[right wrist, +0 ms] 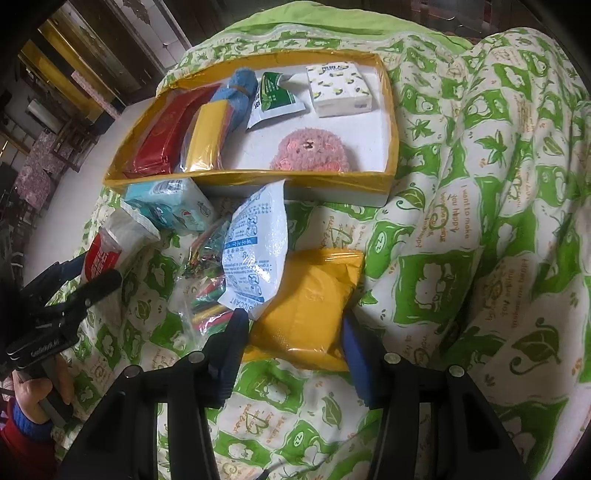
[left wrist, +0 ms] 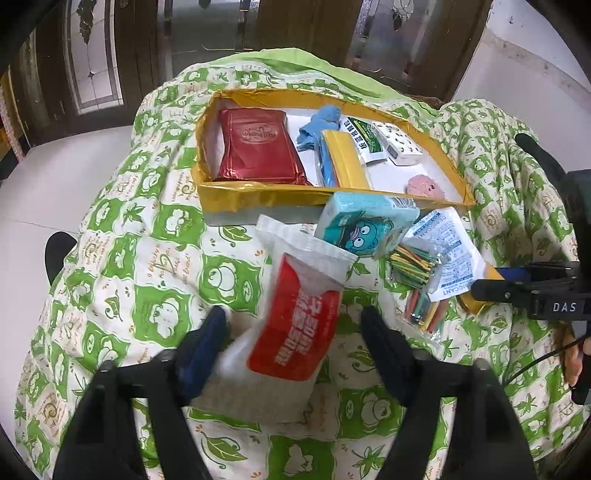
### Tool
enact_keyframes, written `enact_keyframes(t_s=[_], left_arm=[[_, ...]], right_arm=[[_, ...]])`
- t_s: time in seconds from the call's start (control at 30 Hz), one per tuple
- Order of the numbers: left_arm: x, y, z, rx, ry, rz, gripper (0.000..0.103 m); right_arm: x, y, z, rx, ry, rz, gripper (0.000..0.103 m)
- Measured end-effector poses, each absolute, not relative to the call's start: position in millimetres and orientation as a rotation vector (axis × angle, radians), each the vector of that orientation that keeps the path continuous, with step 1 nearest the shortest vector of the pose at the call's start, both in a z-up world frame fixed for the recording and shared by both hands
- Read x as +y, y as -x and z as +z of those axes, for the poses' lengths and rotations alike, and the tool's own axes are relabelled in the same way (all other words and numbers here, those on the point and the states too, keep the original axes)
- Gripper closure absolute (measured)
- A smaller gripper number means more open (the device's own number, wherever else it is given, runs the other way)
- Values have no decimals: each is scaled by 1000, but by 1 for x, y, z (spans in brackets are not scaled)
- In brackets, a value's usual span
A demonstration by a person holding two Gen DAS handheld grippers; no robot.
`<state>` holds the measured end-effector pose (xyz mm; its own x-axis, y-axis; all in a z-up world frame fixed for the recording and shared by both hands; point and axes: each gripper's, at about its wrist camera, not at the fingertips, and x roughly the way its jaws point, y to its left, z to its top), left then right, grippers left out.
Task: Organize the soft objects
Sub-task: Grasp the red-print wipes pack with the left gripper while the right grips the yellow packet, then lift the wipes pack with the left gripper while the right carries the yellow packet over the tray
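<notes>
A yellow-rimmed box lies on the green-patterned quilt. It holds a red pouch, a blue cloth, a yellow pack, a green sachet, a white tissue pack and a pink plush. My left gripper is open around a red-and-white bag lying on the quilt. My right gripper is open around a yellow packet; whether its fingers touch it is unclear. A blue tissue pack, a white desiccant bag and coloured sticks lie between.
The quilt bulges in folds to the right of the box. White floor and dark wooden doors lie beyond the quilt's far edge. The person's hand holds the left gripper's handle.
</notes>
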<state>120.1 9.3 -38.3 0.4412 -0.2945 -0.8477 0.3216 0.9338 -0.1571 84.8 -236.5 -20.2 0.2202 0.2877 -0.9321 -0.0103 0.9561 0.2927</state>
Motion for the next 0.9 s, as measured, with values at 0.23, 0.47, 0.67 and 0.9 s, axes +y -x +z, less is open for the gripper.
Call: enact_keyframes(t_s=[0.23,0.47,0.67,0.9], left_arm=[[-8,-124,-57,1099,-118,-355,47],[-15,-126,-57,1073,-179,-327,48],[-9,-124,-53,1091,-89,-381,52],[8,-115,-44,1107,167,-457,54]], right_arm=[[-244,-78,-16,1377,-285,217,49],[-233,-79,-29,1412,-224,211,49],[-240,-79,-26,1402,-239,206,53],[-264,-75,6,1305,-317,196,53]])
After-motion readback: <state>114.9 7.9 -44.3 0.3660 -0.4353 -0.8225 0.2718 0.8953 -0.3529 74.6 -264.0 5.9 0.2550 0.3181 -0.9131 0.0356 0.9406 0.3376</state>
